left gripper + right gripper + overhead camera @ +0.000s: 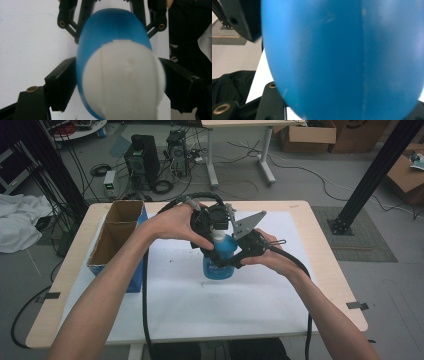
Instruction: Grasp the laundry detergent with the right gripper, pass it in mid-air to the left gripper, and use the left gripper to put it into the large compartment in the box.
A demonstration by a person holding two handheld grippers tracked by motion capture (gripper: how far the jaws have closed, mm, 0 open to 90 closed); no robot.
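A blue bottle (216, 265) with a white cap (218, 235) stands upright on the white table top (190, 305), near its middle. My right gripper (223, 262) comes in level from the right and is shut on the bottle's blue body (342, 50), which bulges between its jaws (344, 106). My left gripper (216, 227) points straight down over the bottle's top. Its two jaws flank the white cap (125, 80), with the cap between them and a narrow strip of blue showing beside the left pad. The left gripper (120, 85) stands open around the cap.
An open cardboard box (118, 236) with a blue side stands along the table's left edge. Black cables trail from both grippers over the near edge of the table. Computers, cables and boxes sit on the floor beyond the far edge.
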